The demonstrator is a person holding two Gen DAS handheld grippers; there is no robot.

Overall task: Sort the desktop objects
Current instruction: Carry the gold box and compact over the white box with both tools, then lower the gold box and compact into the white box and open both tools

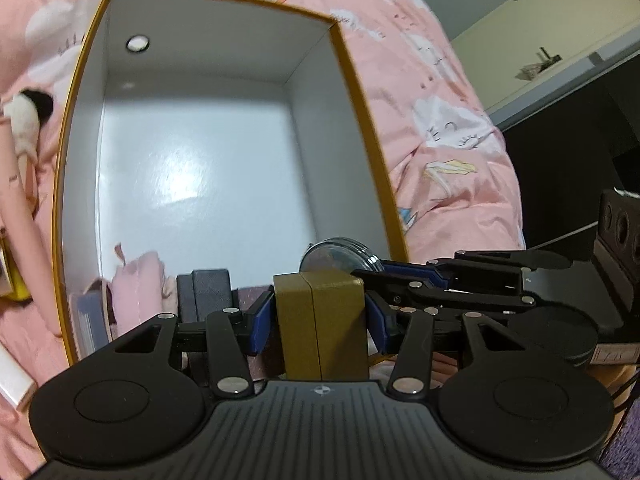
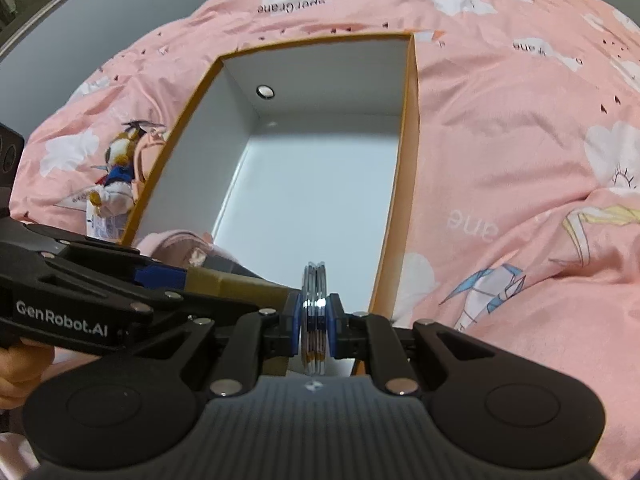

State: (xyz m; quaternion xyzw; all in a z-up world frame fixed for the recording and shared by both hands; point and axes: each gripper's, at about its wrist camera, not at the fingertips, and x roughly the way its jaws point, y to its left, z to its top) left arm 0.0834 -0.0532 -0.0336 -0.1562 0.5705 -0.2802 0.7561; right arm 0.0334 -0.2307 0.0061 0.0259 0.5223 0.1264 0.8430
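Observation:
An open box with an orange rim (image 1: 360, 92) and white inside lies on a pink bedspread; it also shows in the right wrist view (image 2: 412, 128). My left gripper (image 1: 320, 316) is shut on a small gold box (image 1: 324, 320) over the box's near end. My right gripper (image 2: 314, 320) is shut on a round clear disc case (image 2: 314, 312), held on edge beside the gold box (image 2: 240, 286). The disc case (image 1: 340, 254) and right gripper (image 1: 404, 280) show in the left wrist view. A pink item (image 1: 138, 280) and a dark block (image 1: 206, 292) lie in the box's near end.
A plush toy (image 2: 118, 172) lies left of the box on the bedspread (image 2: 520, 160). Another plush (image 1: 28, 120) and a pink tube (image 1: 16, 184) lie at the far left. A cream cabinet (image 1: 540, 32) and dark furniture (image 1: 580, 140) stand at right.

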